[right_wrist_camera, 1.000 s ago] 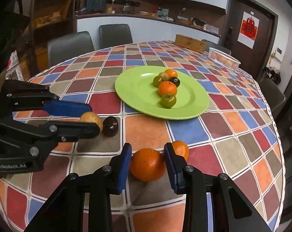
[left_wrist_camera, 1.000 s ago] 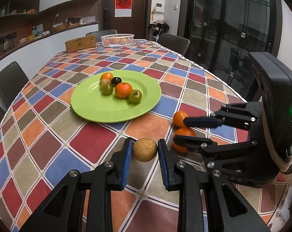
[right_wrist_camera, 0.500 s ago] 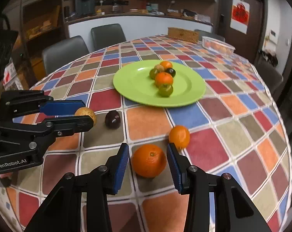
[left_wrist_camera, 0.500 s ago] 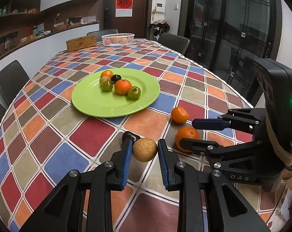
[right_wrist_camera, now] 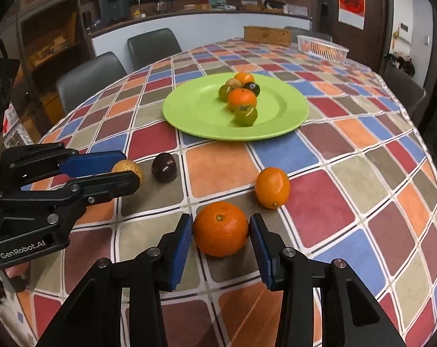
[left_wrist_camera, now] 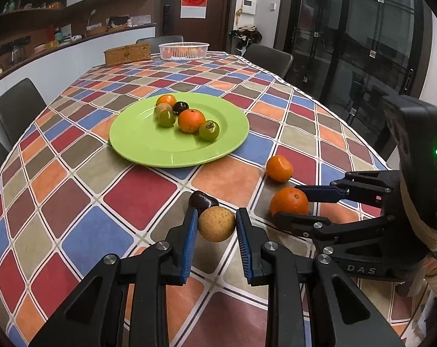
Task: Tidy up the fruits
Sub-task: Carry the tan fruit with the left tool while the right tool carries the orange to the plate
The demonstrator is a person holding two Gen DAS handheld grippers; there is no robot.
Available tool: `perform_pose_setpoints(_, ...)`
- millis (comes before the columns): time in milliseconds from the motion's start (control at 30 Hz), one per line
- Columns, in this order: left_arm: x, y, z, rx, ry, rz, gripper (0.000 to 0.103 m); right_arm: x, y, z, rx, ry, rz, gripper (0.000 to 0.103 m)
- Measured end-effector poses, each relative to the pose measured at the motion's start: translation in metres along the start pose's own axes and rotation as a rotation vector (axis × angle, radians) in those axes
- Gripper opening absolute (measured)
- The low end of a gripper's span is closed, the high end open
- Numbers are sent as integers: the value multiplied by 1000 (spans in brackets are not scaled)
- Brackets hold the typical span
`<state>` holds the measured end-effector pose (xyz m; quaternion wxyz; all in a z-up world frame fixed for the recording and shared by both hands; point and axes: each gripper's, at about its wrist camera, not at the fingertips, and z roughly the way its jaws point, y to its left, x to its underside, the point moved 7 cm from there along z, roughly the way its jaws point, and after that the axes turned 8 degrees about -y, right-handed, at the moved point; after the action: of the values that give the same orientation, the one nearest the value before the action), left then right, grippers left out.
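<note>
Gripping a tan round fruit (left_wrist_camera: 216,223), the left gripper (left_wrist_camera: 215,227) hung above the counter (left_wrist_camera: 74,196); the right gripper (right_wrist_camera: 220,235) had its jaws apart around an orange (right_wrist_camera: 220,228) resting short of the green plate (right_wrist_camera: 195,115).

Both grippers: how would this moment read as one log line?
left gripper: shut on tan fruit | right gripper: open around big orange | green plate: six fruits
</note>
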<state>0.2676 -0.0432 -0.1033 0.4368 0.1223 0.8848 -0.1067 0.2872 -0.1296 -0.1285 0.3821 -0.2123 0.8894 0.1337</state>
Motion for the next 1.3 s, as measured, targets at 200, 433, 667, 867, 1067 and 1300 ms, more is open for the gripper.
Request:
perform_pose_setpoints(200, -2, 1, -1, -5, -5, 5, 27, 2, 0, 1, 11, -8, 11, 41)
perform_pose_setpoints(433, -10, 5, -3, -4, -16, 4, 27, -10, 0, -8, 21, -51, 30, 41)
perform_pose_setpoints(667, -39, 12, -7, -6, -64, 6, 27, -42, -3, -14, 27, -120, 40, 41)
perform_pose_setpoints(867, -65, 17, -4, -15, -102, 39, 27, -74, -10, -13, 45, -165, 31, 41)
perform_pose_setpoints(1067, -84, 23, 12, -13, -99, 47, 27, -98, -22, -1, 45, -162, 45, 41)
perform_pose_setpoints(1300, -96, 36, 42, 3, -45, -4, 27, -118, -43, 28, 34, -103, 99, 41)
